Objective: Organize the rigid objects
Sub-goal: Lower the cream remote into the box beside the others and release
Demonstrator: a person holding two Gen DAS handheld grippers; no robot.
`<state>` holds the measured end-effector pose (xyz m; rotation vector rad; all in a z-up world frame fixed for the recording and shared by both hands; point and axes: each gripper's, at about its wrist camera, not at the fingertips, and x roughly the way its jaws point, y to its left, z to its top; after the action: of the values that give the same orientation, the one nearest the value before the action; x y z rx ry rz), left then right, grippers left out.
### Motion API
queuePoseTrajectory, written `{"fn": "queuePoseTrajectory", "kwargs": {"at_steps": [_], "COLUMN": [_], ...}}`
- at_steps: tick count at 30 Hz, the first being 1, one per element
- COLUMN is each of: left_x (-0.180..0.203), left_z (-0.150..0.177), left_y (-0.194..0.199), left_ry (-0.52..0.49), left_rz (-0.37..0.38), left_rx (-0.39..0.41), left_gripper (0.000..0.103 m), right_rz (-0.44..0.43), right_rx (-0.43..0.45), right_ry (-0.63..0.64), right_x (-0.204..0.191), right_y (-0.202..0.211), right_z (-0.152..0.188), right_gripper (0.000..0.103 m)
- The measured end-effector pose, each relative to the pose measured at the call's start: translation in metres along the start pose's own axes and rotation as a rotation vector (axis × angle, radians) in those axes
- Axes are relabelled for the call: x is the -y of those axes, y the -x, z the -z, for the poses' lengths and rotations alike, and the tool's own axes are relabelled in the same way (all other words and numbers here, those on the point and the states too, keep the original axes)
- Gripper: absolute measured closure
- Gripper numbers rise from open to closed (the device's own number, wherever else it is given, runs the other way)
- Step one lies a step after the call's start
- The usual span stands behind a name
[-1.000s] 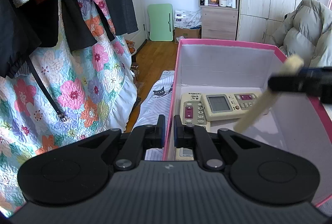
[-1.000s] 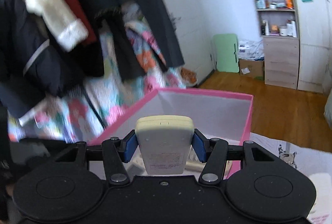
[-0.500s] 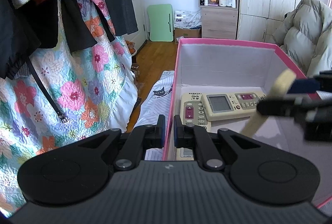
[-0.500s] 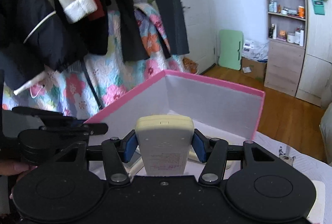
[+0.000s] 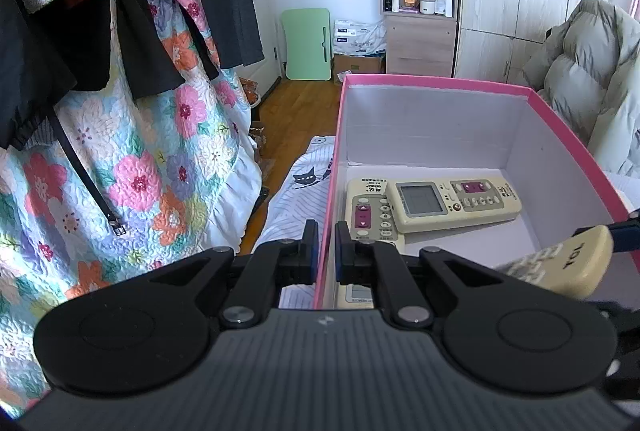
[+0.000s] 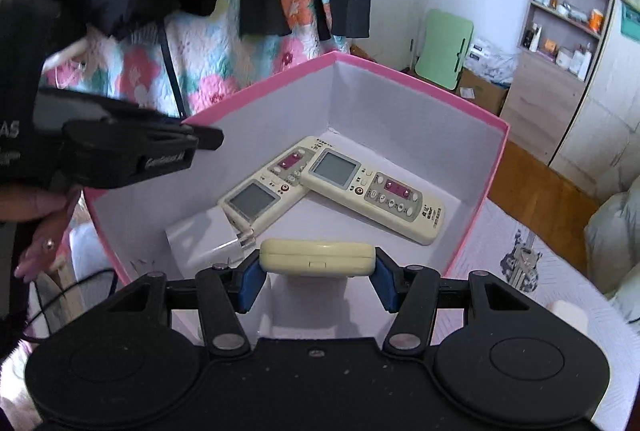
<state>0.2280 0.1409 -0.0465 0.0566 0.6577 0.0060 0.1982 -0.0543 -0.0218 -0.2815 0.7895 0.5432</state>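
Blue-padded fingers (image 6: 251, 285) of right gripper (image 6: 318, 285) clamp cream plastic remote (image 6: 318, 258) above pink cardboard box (image 6: 408, 81); left gripper (image 5: 327, 245) pinches box's near wall.

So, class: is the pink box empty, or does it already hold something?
Not empty. Two cream remotes lie overlapping on the floor of the box. A third, in the right claw, hangs above it.

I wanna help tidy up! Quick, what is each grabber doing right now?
Left gripper: shut on the pink box, pinching its wall.
Right gripper: shut on a cream remote, held over the box.
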Motion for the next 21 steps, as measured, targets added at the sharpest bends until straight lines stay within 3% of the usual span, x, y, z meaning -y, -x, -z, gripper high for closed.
{"fn": "queuePoseTrajectory", "kwargs": {"at_steps": [4,7,16,19,21], "left_x": [0.002,0.002,0.0,0.0,0.002], "left_z": [0.0,0.001,0.0,-0.001,0.0], "left_y": [0.0,0.001,0.001,0.001,0.001], "left_ry": [-0.011,-0.009,-0.001,0.0,-0.015], "left_rz": [-0.011,-0.007,-0.003,0.0,-0.012], "left_rx": [0.004,0.005,0.003,0.002,0.006], "left_gripper": [0.096,0.096,0.096,0.096,0.096], "right_rz": [-0.005,0.059,0.043,0.064,0.099], "right_rx": [-0.058,-0.062,-0.105,-0.073,-0.029], "right_ry": [0.013,0.031,0.055,0.066,0.052], "right_x": [-0.005,-0.01,-0.013,-0.011,-0.007], "right_y": [-0.017,-0.023,-0.035,-0.03,-0.021], "right_z": [-0.004,-0.005,-0.02,-0.021,-0.018], "right_gripper": [0.042,0.042,0.042,0.029,0.029]}}
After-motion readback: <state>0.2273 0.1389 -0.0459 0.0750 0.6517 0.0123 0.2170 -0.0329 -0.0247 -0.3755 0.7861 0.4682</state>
